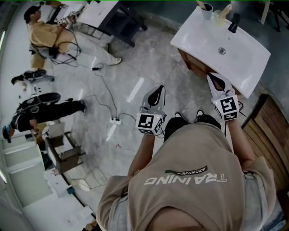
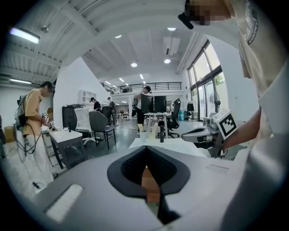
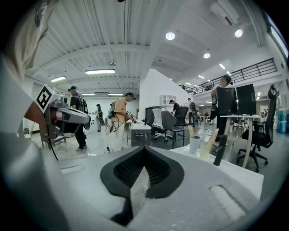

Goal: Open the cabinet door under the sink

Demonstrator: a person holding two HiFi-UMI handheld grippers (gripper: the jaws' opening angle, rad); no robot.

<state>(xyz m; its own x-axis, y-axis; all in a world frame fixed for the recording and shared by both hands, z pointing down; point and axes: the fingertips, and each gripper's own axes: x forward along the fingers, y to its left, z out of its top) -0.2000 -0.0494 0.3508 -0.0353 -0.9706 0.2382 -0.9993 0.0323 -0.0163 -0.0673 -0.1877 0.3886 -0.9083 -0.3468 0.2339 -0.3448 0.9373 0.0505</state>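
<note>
The brown wooden cabinet front (image 1: pixel 194 64) sits under the white rectangular sink basin (image 1: pixel 244 67), at the upper right of the head view. Only a narrow strip of it shows below the basin's edge, and I cannot tell whether its door is shut.

My right gripper (image 1: pixel 211 77) points at the basin's near edge, with its tip just beside the cabinet; contact cannot be confirmed. Its black-padded jaws meet at the tips with nothing between them.

My left gripper (image 1: pixel 159 88) is held over the grey concrete floor (image 1: pixel 149 58), apart from the cabinet and to its left. Its jaws are likewise closed together and empty.

A white cup (image 1: pixel 207 10) and a black tap (image 1: pixel 234 22) stand on the basin's far rim. A white power strip (image 1: pixel 115 120) lies on the floor to the left of my left gripper.
</note>
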